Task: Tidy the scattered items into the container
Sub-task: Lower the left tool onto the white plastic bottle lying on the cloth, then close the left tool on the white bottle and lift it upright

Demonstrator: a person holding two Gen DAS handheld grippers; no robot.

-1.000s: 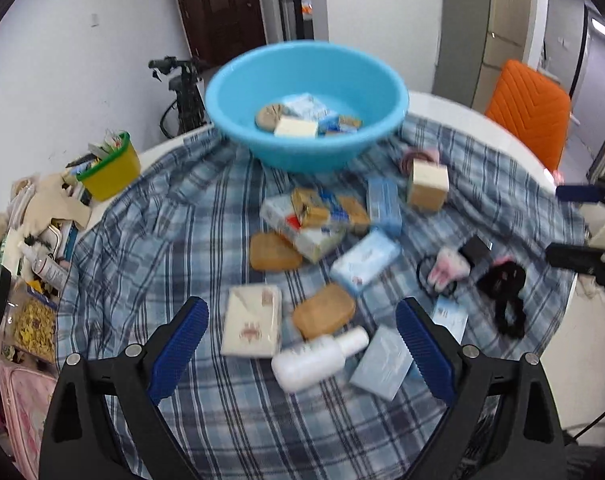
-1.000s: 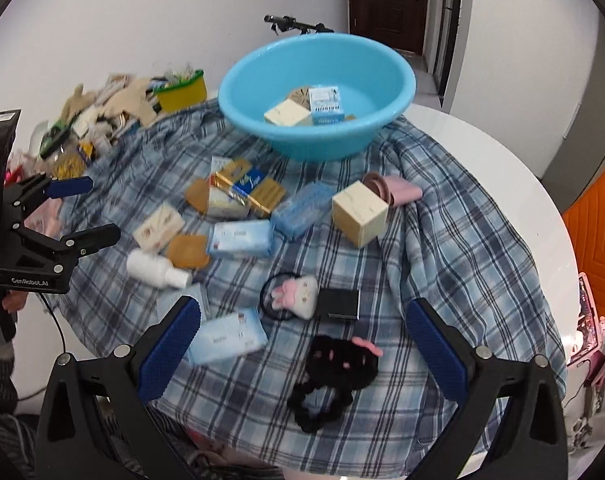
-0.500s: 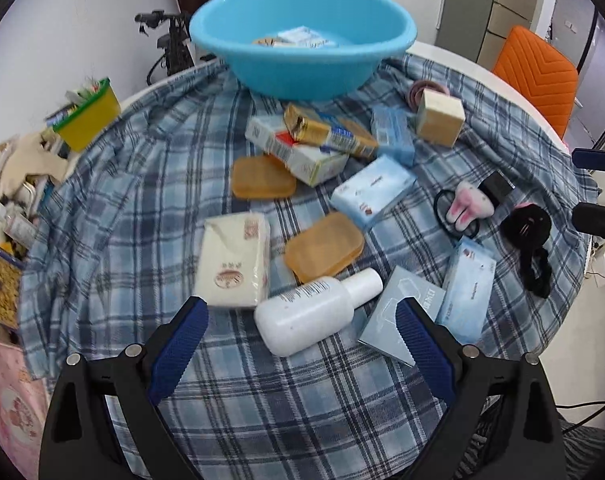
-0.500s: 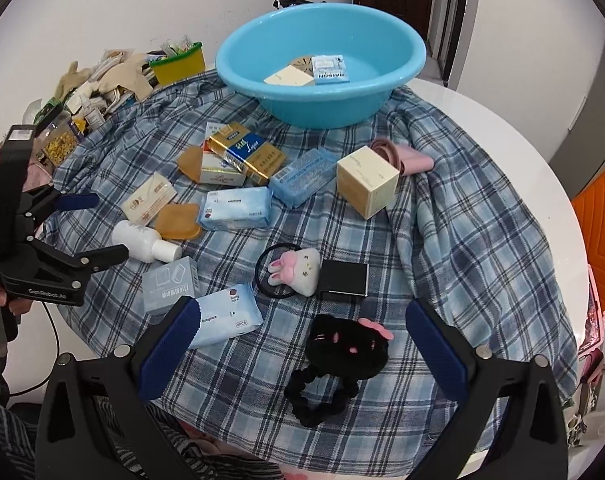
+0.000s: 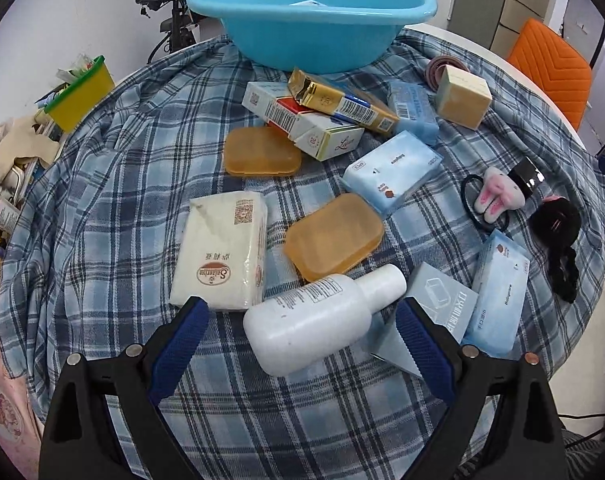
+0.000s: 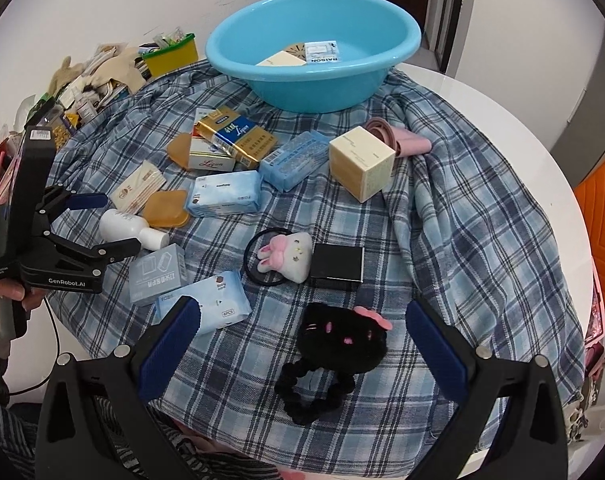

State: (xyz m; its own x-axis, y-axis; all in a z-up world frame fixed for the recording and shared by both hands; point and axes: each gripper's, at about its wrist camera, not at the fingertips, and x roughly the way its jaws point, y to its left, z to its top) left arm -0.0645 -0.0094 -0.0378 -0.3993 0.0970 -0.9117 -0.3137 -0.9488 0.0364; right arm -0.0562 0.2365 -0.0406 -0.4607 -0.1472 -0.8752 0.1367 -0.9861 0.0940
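Left gripper (image 5: 302,320) jaws apart, just been closing, straddling the white bottle (image 5: 318,316) lying on the plaid cloth (image 5: 102,200); pads not touching it. Right gripper (image 6: 302,328) wide apart, empty, above the black plush hair tie (image 6: 338,340). Blue basin (image 6: 314,80) at the far edge, a few boxes inside.
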